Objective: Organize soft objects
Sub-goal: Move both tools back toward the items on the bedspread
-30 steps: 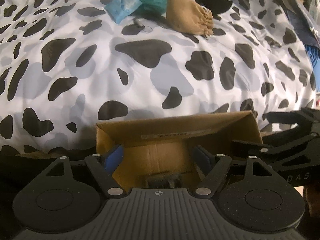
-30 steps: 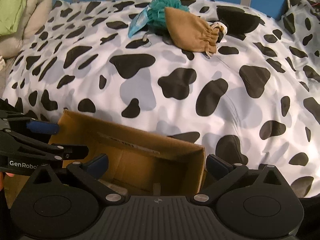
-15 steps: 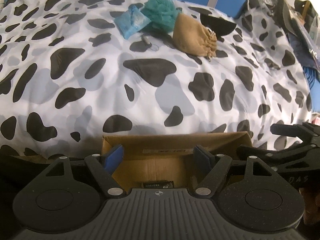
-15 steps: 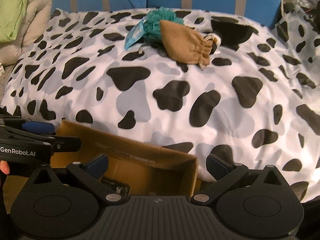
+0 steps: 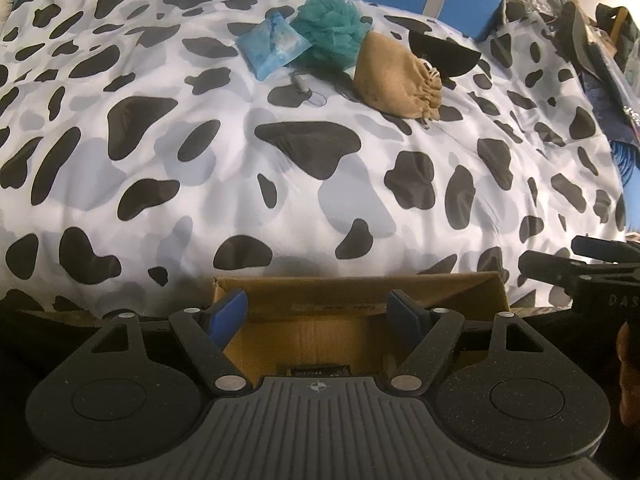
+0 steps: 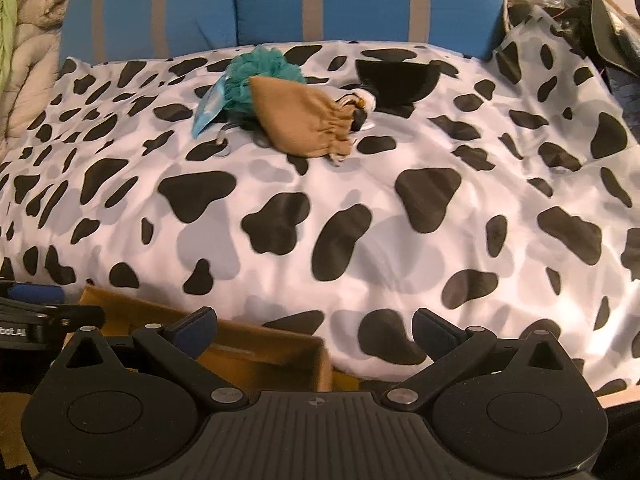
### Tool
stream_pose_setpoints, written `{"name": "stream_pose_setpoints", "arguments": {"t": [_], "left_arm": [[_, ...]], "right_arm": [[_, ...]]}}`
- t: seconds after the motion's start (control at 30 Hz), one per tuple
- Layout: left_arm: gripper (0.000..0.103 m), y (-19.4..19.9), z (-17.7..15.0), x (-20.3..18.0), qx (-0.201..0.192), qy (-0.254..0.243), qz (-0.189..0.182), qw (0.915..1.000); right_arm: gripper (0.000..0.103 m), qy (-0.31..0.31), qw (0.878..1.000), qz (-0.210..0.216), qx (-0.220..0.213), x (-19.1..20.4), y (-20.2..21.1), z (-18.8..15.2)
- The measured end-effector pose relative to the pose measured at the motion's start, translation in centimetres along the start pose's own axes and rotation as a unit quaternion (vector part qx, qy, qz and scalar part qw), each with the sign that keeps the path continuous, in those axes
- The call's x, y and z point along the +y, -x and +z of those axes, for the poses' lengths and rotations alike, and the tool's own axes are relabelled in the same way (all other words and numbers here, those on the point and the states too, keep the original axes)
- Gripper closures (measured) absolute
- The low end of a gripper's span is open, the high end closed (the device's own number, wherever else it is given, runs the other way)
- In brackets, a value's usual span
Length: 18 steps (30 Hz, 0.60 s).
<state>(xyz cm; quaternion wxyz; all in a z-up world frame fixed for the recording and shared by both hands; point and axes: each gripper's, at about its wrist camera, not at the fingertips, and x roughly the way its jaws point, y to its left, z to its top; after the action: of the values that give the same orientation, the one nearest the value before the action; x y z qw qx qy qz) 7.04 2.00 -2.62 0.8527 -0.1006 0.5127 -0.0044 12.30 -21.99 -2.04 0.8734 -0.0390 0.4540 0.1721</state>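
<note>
Both the left gripper (image 5: pixel 320 316) and right gripper (image 6: pixel 316 332) hang released, nothing between the jaws. Just under them sits the cardboard box (image 5: pixel 360 308). Far ahead the tan pouch (image 6: pixel 308 124) touches the green sponge (image 6: pixel 264 72); a loose pinch might drag both.

Beyond my one cardboard box (image 5: pixel 356 292) I count four soft things: one teal mesh puff (image 5: pixel 330 32), one tan drawstring pouch (image 5: pixel 394 80), one blue packet (image 5: pixel 272 46), one black piece (image 5: pixel 442 52) (partly hidden).
</note>
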Motion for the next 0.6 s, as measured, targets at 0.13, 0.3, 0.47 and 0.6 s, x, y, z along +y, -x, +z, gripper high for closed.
{"name": "stream_pose_setpoints", "arguments": {"t": [0.13,0.3,0.47,0.6], "left_arm": [[0.027,-0.2,0.6,-0.1,-0.006,-0.018,0.006,0.9998],[0.027,-0.1,1.4,-0.4,-0.036,-0.052,0.009,0.9979],[0.027,-0.5,2.7,-0.6,-0.064,-0.083,0.017,0.9943],[0.027,-0.9,3.8,-0.1,-0.079,-0.087,0.031,0.9926]], "right_arm": [[0.0,0.006,1.0,-0.006,-0.007,-0.4,-0.1,0.6],[0.0,0.014,1.0,-0.009,-0.013,-0.7,-0.8,1.9],[0.0,0.018,0.999,-0.019,-0.027,-1.2,-1.8,3.1],[0.0,0.005,0.999,-0.033,-0.034,-1.9,-2.8,3.8]]}}
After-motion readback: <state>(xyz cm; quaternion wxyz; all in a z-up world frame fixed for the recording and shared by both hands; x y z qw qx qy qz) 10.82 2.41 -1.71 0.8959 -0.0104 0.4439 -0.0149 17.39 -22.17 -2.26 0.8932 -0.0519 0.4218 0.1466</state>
